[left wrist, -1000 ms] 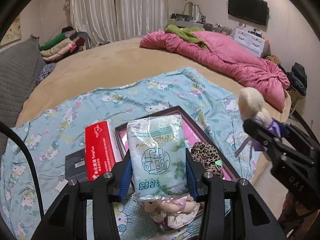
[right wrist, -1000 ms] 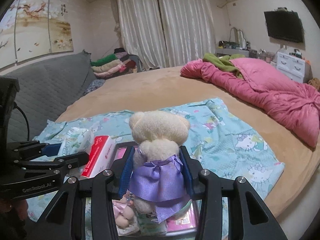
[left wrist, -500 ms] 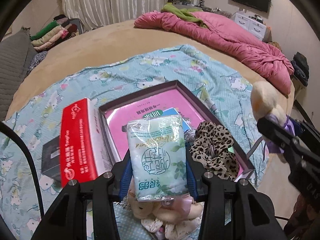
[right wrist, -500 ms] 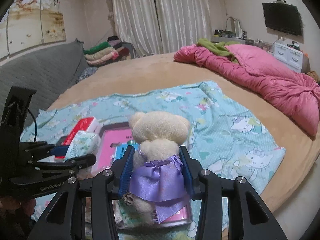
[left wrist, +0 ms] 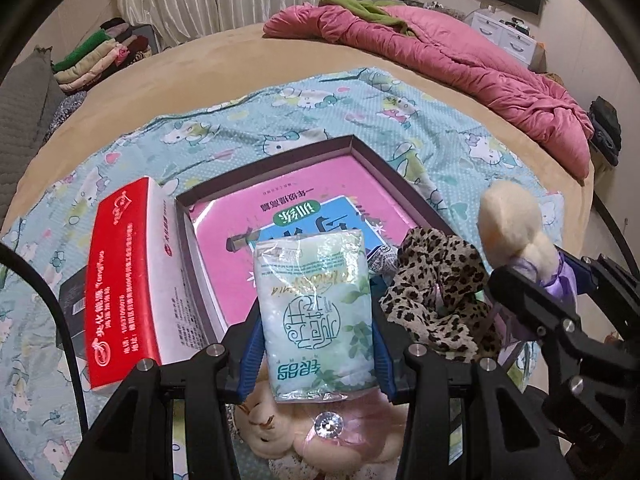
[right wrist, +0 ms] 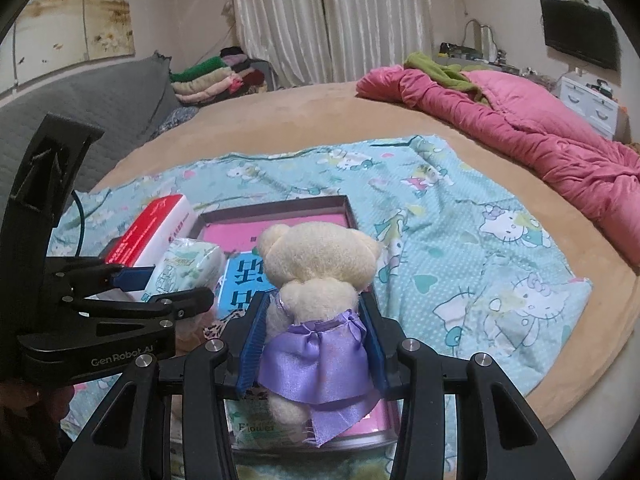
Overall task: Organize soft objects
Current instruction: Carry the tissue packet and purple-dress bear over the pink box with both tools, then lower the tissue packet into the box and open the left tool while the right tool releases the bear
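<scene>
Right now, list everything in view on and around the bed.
tissue pack: one, clear with green print, gripped over the tray
teddy bear: one, cream, purple dress, gripped over the tray
tray: one, dark rim, on the sheet
book: one, pink, in the tray
leopard cloth: one, in the tray
red box: one, red and white, against the tray's left wall
doll: one, pale, below the pack
sheet: one, teal cartoon print
quilt: one, pink, far side
left gripper: fingers on the pack
right gripper: fingers on the bear
</scene>
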Tool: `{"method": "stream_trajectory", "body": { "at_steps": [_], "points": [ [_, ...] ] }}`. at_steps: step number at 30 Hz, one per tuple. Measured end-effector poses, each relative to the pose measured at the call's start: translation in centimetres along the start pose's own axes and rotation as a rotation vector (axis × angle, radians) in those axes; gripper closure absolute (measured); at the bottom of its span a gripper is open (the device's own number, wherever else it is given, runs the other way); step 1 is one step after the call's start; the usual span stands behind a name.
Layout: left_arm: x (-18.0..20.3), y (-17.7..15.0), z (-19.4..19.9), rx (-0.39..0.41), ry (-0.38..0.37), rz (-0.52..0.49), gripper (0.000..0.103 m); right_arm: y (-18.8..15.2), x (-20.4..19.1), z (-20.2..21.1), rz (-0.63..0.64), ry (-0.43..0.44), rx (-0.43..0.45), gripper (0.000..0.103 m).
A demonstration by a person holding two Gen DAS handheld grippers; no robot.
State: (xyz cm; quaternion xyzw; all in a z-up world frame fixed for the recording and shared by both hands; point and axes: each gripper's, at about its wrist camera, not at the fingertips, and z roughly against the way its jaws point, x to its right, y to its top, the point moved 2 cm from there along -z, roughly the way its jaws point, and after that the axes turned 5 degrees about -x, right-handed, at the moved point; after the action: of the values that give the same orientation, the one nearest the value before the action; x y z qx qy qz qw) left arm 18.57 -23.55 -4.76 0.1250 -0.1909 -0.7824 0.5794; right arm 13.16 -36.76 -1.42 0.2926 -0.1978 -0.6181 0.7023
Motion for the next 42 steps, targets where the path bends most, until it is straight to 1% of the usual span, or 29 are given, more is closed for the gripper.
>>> {"method": "stream_trajectory", "body": {
  "at_steps": [10,20,26,31,38,40,42],
  "points": [
    [0.0,0.2,-1.6,-0.026,-0.011,0.007,0.056,-0.4,0.7,-1.9,-0.001,-0.005,-0.029,0.057],
    [-0.2,0.5,-2.7,-0.052,-0.021,0.013,0.055,-0.9,0.0,-4.3,0.036,0.004,-0.071,0.056],
    [-0.2,0.6,-3.0,-0.064,-0.025,0.01,0.054,-1.3,-0.3,-5.1,0.06,0.011,-0.069,0.055],
    [-0.2,0.6,-3.2,-0.081,-0.028,0.008,0.053,-1.3,-0.2,-5.3,0.058,0.024,-0.065,0.051],
    [-0.2,0.4,-3.4,-0.098,-0.04,0.009,0.051,-1.3,-0.2,-4.8,0.068,0.019,-0.054,0.048],
    [-0.1,0.4,-3.4,-0.097,-0.035,0.001,0.051,-1.4,-0.2,-4.6,0.068,0.012,-0.047,0.046],
    [-0.1,0.3,-3.3,-0.099,-0.034,0.001,0.048,-1.4,-0.1,-4.4,0.069,0.009,-0.044,0.044]
  ]
}}
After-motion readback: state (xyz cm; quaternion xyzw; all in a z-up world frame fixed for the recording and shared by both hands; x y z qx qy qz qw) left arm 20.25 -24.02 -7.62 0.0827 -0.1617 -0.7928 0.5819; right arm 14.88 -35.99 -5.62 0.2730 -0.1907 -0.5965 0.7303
